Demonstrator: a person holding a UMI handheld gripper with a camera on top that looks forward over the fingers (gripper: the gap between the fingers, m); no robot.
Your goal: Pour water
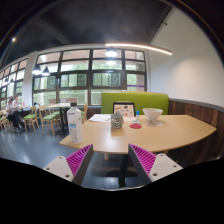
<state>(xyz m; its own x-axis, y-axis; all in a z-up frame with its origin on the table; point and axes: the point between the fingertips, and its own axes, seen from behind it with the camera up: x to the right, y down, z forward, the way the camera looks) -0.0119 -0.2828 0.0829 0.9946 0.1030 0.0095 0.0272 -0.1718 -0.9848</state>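
A clear plastic water bottle [74, 123] stands upright near the left end of a light wooden table [160, 132]. A white bowl [152, 115] sits further right on the same table, with a small grey cup [117, 121] between them. My gripper [111, 160] is open, well short of the table, with nothing between its magenta-padded fingers [80, 157]. The bottle lies beyond the left finger.
A green bench seat [135, 100] backs the table, with a framed sign [124, 108] and a small dark object [135, 126] on the tabletop. Chairs, tables and a seated person [12, 108] occupy the far left by large windows. Dark floor lies below.
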